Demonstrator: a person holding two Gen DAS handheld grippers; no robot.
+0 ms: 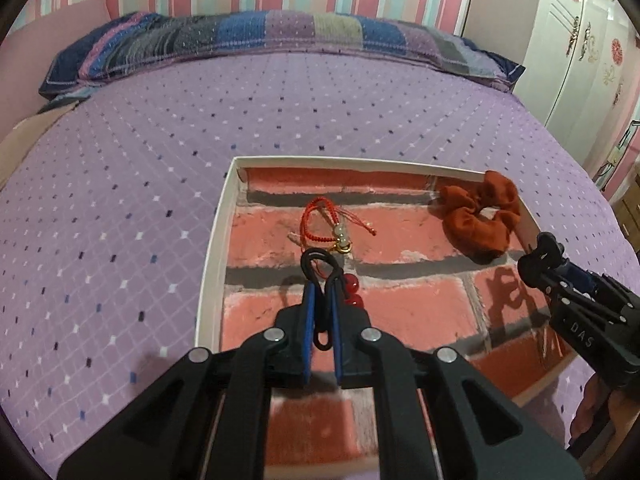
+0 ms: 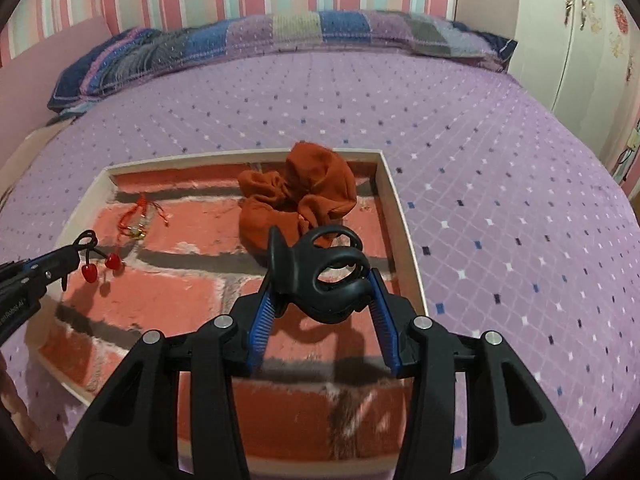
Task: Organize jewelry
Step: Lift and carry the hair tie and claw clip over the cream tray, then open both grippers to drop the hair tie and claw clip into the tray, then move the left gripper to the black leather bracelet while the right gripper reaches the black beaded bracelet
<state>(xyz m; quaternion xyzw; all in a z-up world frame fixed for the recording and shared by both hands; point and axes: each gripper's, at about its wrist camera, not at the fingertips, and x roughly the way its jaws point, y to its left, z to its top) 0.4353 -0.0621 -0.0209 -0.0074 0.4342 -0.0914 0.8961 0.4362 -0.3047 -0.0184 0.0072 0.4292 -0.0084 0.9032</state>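
A shallow white-rimmed tray [image 1: 212, 248] [image 2: 394, 208] lined with a red brick print lies on the purple bed. My left gripper [image 1: 322, 292] [image 2: 74, 254] is shut on a black hair tie with red cherry beads [image 1: 351, 286] [image 2: 100, 266], held above the tray's left half. My right gripper [image 2: 320, 284] [image 1: 538, 254] is shut on a black claw clip [image 2: 320, 272] over the tray's right half. A red cord bracelet with pale beads [image 1: 334, 226] [image 2: 138, 220] lies in the tray's far left. A rust-orange scrunchie [image 1: 480, 216] [image 2: 298, 196] rests at the far right corner.
The purple diamond-print bedspread [image 1: 120, 200] [image 2: 500, 200] surrounds the tray. A patchwork pillow [image 1: 260, 40] [image 2: 280, 36] lies along the striped wall. A white wardrobe [image 1: 580, 60] stands to the right. A hand [image 1: 596, 412] grips the right tool.
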